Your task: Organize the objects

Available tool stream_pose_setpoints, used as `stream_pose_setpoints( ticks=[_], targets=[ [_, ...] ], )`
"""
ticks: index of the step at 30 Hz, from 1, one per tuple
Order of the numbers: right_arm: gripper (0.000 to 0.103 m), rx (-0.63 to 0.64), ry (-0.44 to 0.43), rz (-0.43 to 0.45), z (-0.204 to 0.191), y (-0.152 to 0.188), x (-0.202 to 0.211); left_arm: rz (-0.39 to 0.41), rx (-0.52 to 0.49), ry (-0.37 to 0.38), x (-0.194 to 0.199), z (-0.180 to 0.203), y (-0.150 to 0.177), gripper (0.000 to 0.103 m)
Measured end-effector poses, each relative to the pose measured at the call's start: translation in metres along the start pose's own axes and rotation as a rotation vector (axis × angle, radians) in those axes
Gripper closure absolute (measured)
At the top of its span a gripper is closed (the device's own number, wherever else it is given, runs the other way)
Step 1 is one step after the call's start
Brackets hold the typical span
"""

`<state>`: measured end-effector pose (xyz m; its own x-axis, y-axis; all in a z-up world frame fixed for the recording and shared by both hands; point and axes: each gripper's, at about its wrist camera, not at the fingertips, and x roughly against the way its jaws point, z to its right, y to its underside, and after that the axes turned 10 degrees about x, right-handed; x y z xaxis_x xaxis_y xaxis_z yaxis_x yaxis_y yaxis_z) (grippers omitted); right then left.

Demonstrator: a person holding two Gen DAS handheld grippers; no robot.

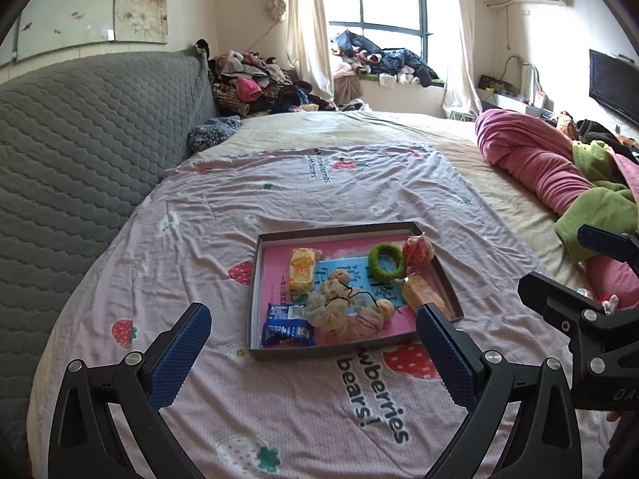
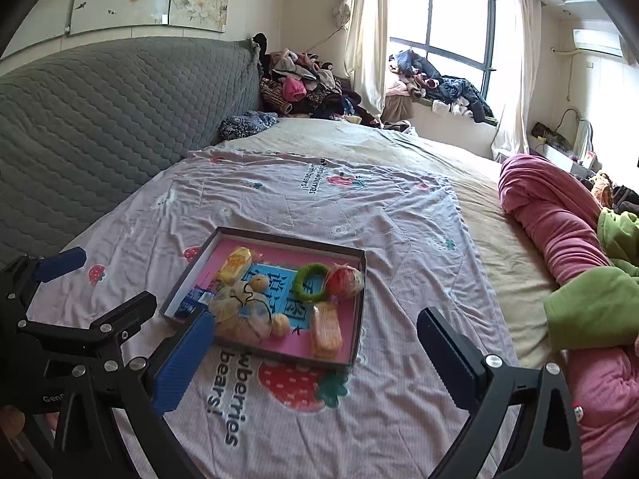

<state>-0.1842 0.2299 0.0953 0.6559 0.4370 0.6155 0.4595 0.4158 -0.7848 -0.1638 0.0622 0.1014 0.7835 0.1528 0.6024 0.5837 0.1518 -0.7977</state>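
A shallow dark-rimmed box point(image 1: 255, 279) point(image 2: 361, 279) with a pink and blue floor lies on the bed. In it are a yellow snack packet point(image 1: 302, 269) point(image 2: 235, 265), a blue snack packet point(image 1: 286, 327) point(image 2: 193, 299), a mesh bag of round things point(image 1: 347, 307) point(image 2: 243, 307), a green ring point(image 1: 385, 260) point(image 2: 311, 281), a red-orange ball in wrap point(image 1: 417, 251) point(image 2: 345, 279) and an orange packet point(image 1: 423, 293) point(image 2: 326, 331). My left gripper point(image 1: 311, 359) is open and empty in front of the box. My right gripper point(image 2: 315, 359) is open and empty at the box's near right corner.
The bed wears a pale strawberry-print sheet point(image 1: 279, 183) point(image 2: 399, 207). A grey quilted headboard point(image 1: 88, 127) is on the left. Pink and green bedding point(image 1: 559, 183) point(image 2: 579, 247) is heaped on the right. Clothes piles point(image 1: 255, 84) lie by the window.
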Motion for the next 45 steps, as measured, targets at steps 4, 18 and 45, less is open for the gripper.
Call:
stream_pose_setpoints(
  ticks=[4,18,45],
  targets=[
    [0.001,-0.001,0.002,0.004,-0.004,0.007,0.018,0.012,0.002,0.001,0.019,0.000,0.005,0.001],
    [0.001,-0.016,-0.009,0.010,-0.011,0.038,0.060,0.023,-0.002,-0.017,0.062,-0.005,0.039,0.001],
    [0.001,-0.027,-0.033,-0.009,-0.026,0.079,0.069,-0.018,0.007,-0.011,0.074,-0.004,0.087,0.001]
  ],
)
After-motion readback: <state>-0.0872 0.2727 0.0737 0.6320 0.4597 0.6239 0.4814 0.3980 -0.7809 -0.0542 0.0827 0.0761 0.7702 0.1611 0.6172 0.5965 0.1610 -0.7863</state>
